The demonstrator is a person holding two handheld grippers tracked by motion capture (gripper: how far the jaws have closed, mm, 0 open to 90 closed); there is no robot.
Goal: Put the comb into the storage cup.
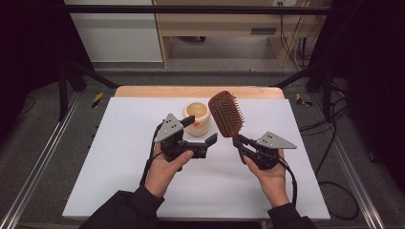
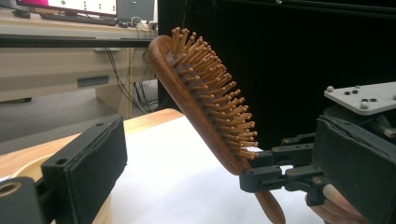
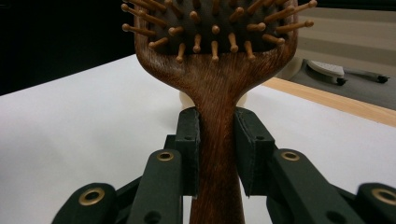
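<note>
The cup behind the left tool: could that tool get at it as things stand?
Probably yes. The left tool is open and holds nothing, and the cup stands right beside it. The hairbrush, clamped in the right tool, stands off to the side.

My view past the table: a dim workroom.
I see a grey floor (image 1: 224, 64), a pale wooden desk (image 1: 215, 24), trailing cables (image 1: 293, 47), black curtains (image 1: 372, 57) either side.

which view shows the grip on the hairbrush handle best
The right gripper view: the right gripper has both pads pressed on the wooden hairbrush handle, seen close. The left gripper view shows the brush side-on, tilted, bristles clear. The high view shows it whole but small, beside the cup.
</note>
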